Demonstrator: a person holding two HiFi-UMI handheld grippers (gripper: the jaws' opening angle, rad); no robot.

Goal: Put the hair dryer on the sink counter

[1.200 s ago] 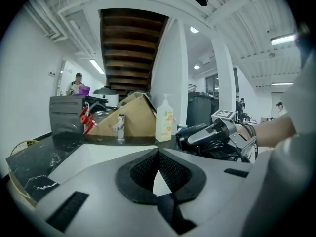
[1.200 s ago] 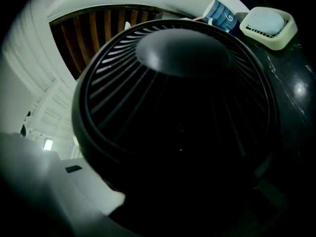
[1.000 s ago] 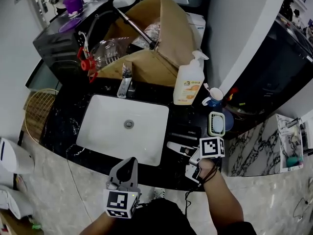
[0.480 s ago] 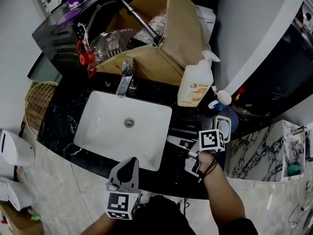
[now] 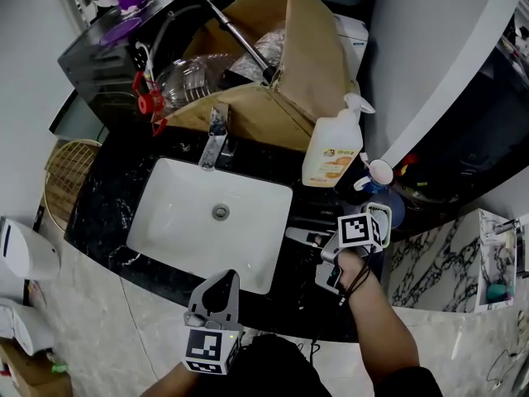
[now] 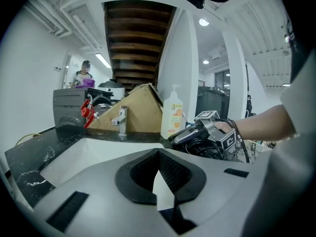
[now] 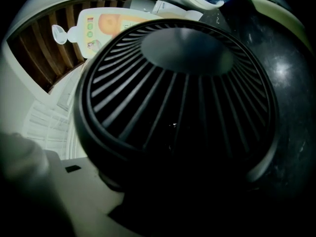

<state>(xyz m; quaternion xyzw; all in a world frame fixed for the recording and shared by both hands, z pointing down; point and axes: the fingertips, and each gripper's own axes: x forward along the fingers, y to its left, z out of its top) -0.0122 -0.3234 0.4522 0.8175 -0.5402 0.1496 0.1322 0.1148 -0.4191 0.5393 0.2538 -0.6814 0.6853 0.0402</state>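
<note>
The black hair dryer [image 5: 302,237] lies on the dark sink counter [image 5: 99,197], just right of the white basin [image 5: 165,240], its barrel pointing toward the basin. My right gripper [image 5: 325,255] is at its rear end and its jaws are opening, with the dryer between them. The dryer's round rear grille [image 7: 177,98] fills the right gripper view, and a pale finger [image 7: 59,191] lies against its body. From the left gripper view, the dryer [image 6: 190,134] rests beside its coiled cord [image 6: 207,150]. My left gripper [image 5: 217,286] hovers shut and empty at the counter's front edge.
A soap pump bottle [image 5: 331,151], a blue cup [image 5: 377,173] and a green soap dish [image 5: 381,218] crowd the counter behind the dryer. The faucet [image 5: 215,136] and an open cardboard box [image 5: 306,64] stand at the back. A wicker basket [image 5: 66,180] sits left.
My right gripper and the dryer have edged a little farther onto the counter, toward the soap bottle. The head view has shifted slightly. The left gripper has hardly moved.
</note>
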